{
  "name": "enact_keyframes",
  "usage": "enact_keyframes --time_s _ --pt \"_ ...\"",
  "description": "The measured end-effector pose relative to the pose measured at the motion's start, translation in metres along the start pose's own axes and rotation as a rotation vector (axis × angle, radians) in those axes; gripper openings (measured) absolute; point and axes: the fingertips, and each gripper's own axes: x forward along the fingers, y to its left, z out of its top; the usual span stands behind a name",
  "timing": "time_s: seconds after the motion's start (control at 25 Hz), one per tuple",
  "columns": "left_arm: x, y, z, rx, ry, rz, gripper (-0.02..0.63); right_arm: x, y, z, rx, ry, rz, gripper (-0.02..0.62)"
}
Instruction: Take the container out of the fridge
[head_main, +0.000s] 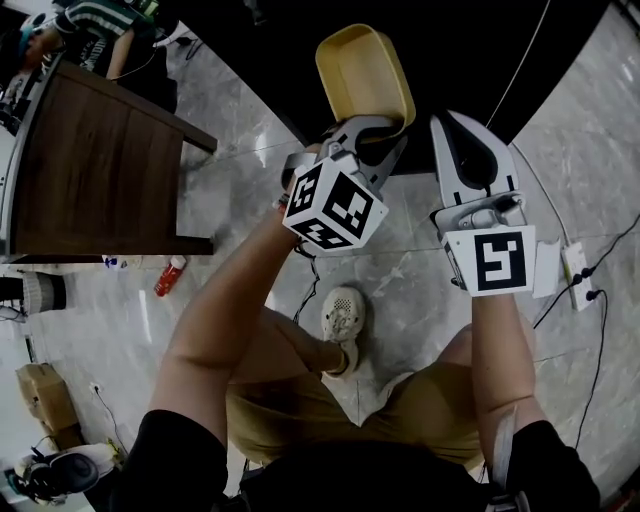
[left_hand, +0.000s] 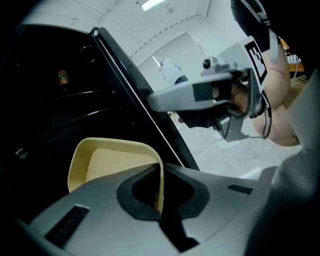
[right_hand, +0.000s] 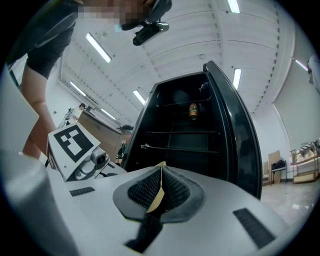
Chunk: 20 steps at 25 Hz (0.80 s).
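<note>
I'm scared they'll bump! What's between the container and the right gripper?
Nothing: head view shows a bare gap between the container, held by the left gripper, and the right gripper, shut on a yellow scrap.

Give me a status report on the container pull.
Left gripper shut on yellow container at rim. Right gripper shut on thin yellowish sliver, apart from container. Fridge door open.

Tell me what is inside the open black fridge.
Inside the open black fridge, dark wire shelves and one small can or jar on an upper shelf show. The bottom is hidden behind the right gripper.
</note>
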Motion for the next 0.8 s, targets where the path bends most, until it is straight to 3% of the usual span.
enact_keyframes --time_s 0.28,0.48,0.56,0.8 --pt "-0.029 0.016 0.035 -0.182 -0.177 0.135 0.025 0.005 -0.002 0.006 0.028 -0.02 -0.014 0.037" --pt "-0.047 0.041 0.053 -0.177 -0.322 0.249 0.025 0.003 -0.004 -0.008 -0.017 0.031 0.005 0.037" --pt "-0.048 0.048 0.054 -0.227 -0.366 0.254 0.025 0.002 -0.005 -0.011 0.002 0.033 -0.003 0.037" --pt "-0.048 0.052 0.059 -0.235 -0.402 0.232 0.025 0.006 -0.006 -0.014 0.029 0.027 -0.012 0.037"
